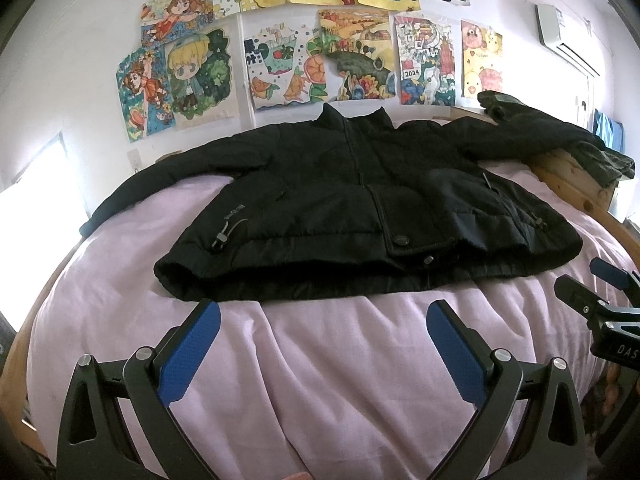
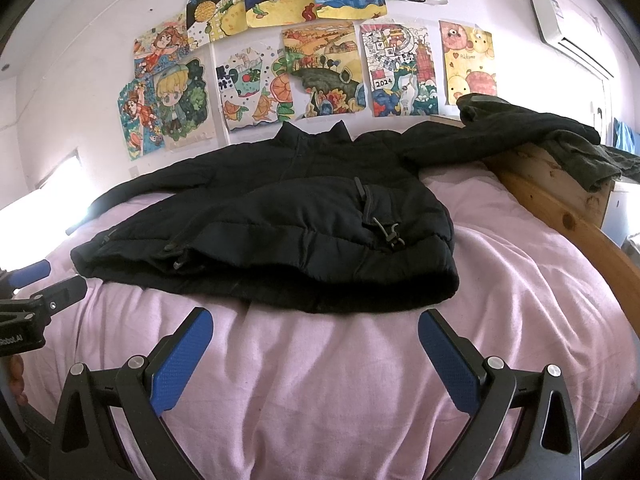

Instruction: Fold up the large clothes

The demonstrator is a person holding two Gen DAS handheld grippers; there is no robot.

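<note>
My left gripper [image 1: 322, 344] sits at the bottom of its frame with its blue-padded fingers [image 1: 188, 354] spread wide and nothing between them, hovering over the pink bedcover [image 1: 320, 380]. My right gripper [image 2: 316, 354] is the same in its own view: released, empty, above bare pink cloth; it also shows at the right edge of the left view. The black padded jacket [image 1: 340, 204] lies front-up across the middle of both frames, collar toward the wall at the top, hem toward me and just beyond my fingertips, apart from them. Its sleeve on the left of frame stretches out toward the bed's edge; the other sleeve [image 2: 500, 128] runs to the upper right and drapes onto the wooden bed frame [image 2: 560, 204], where it meets a dark green garment [image 2: 600, 164] heaped on the wood. Toggle cords [image 2: 386, 232] lie loose on the jacket near the hem. Above the collar, children's drawings [image 2: 320, 64] cover the white wall, and an air conditioner [image 2: 560, 36] hangs at the upper right. Bright windows glare at the left edge.
</note>
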